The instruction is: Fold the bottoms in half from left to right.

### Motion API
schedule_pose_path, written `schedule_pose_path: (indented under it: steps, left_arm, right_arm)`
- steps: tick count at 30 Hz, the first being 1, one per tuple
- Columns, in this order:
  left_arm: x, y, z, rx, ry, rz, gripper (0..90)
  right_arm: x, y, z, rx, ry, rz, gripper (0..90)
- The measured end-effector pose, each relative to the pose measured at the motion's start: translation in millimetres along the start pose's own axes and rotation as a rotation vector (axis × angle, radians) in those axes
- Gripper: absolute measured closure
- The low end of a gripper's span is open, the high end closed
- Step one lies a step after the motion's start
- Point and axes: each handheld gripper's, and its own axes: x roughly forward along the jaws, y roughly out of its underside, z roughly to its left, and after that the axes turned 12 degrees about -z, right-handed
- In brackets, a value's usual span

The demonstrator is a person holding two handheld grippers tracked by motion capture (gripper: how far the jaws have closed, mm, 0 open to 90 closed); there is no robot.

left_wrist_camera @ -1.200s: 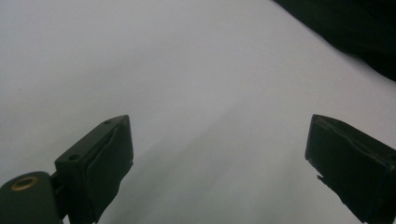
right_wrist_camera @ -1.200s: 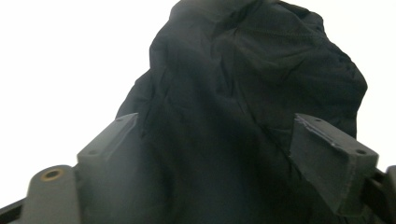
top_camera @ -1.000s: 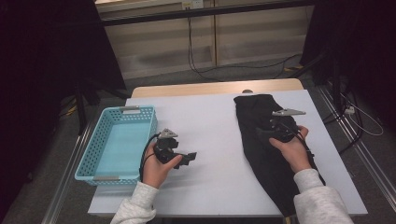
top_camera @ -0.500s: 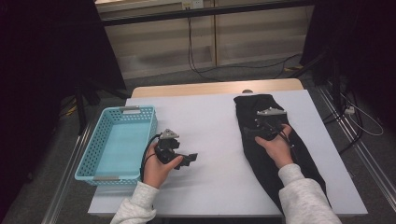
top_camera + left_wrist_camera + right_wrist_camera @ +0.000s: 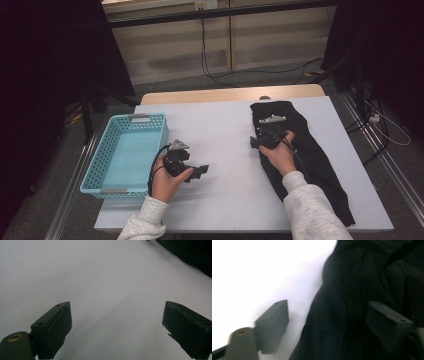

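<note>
A long black garment (image 5: 310, 155) lies along the right side of the white table (image 5: 225, 125), from the far edge to the near right corner. My right gripper (image 5: 263, 137) hovers low over the garment's left edge, held from below by a hand. In the right gripper view its jaws stand open, one over the table and one over the black garment (image 5: 362, 277), whose edge runs between them untouched. My left gripper (image 5: 200, 170) rests near the table's front left and points right. It is open over bare white surface (image 5: 100, 277), with nothing between its fingers.
A light blue plastic basket (image 5: 102, 162) with nothing in it sits at the table's left edge, just left of my left hand. Cables trail across the floor beyond the table. Dark curtains hang on both sides. A metal rail runs along the right.
My right gripper has moved left across the black garment, from its middle to its left edge, and sunk a little. The left gripper has not moved.
</note>
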Motion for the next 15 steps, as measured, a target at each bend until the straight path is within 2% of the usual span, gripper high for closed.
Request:
schedule_pose_path:
  steps: [4,8,15]
  left_arm:
    - [-2.3,0.8,1.5,-0.008,-0.006,-0.002,8.8]
    - [-3.3,1.7,2.7,-0.006,-0.007,0.005,9.2]
    - [-5.1,2.7,3.3,-0.012,-0.009,0.001,9.7]
  right_arm:
    - [0.1,-0.3,-7.2,0.025,0.021,-0.010,28.5]
    - [-0.7,-0.3,-12.4,0.030,0.036,-0.014,38.7]
    - [-2.0,-0.4,-17.3,0.033,0.039,-0.026,64.1]
